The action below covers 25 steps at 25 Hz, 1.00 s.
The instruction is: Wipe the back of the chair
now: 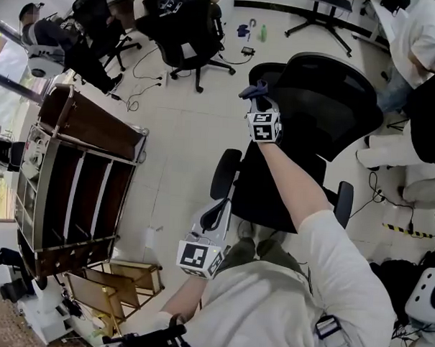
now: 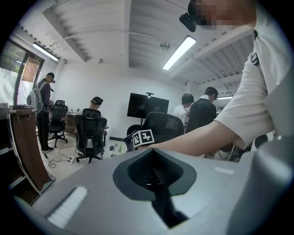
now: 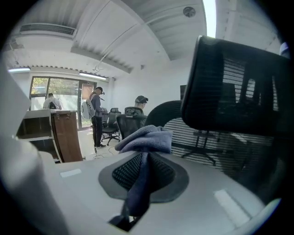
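Note:
A black office chair stands in front of me, its mesh back (image 1: 328, 102) turned to the right. My right gripper (image 1: 258, 100) is raised at the back's left edge, shut on a bunched blue cloth (image 1: 253, 88). In the right gripper view the cloth (image 3: 144, 140) hangs folded between the jaws, with the chair's headrest (image 3: 239, 87) close on the right and the slatted back (image 3: 197, 137) behind. My left gripper (image 1: 214, 218) hangs low beside the chair's left armrest (image 1: 225, 173), apart from it. Its jaws (image 2: 158, 176) are shut, with nothing between them.
A brown wooden shelf cart (image 1: 80, 177) stands to the left, with a small wooden rack (image 1: 119, 283) below it. Other black chairs (image 1: 184, 27) and cables on the floor fill the far side. A seated person in white (image 1: 417, 41) is at the right.

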Available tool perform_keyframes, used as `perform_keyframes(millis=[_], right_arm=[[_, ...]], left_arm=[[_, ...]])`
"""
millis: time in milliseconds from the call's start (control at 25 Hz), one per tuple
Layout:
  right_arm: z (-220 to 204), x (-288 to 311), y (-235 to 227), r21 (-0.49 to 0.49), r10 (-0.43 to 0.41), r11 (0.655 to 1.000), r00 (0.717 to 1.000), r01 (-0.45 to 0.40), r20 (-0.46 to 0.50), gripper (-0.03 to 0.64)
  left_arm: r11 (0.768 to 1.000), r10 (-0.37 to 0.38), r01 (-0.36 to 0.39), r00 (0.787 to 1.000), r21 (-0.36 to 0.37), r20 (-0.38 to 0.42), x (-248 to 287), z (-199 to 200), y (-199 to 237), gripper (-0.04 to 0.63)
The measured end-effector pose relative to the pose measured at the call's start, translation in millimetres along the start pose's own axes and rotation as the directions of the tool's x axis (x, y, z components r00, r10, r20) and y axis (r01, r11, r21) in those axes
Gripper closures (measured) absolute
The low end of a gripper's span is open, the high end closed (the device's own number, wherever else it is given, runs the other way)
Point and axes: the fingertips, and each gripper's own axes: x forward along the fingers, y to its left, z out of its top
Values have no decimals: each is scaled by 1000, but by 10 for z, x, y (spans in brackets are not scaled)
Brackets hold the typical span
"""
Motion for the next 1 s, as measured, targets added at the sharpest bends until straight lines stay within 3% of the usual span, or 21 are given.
perform_keyframes(millis=[160,480,760,1000], right_arm=[[-75,-396,-62,5,-53,999,999,53,6,571],[296,-1413,-1138,37,-261,964,965,262,-37,571],[-120,-2304,-2393,59,-433,897,897,438,-87,571],[-310,-2750,-2939,93,-505,852,856,515,-111,571]], left_arm=[[998,-58,58,998,1,23,-212,98,-126,540],[968,-252,252,967,10,28,-100,1003,-562,540],[924,-381,381,924,15,7,219,980,-1185,540],[901,-434,434,901,19,0,323,969,-1432,540]])
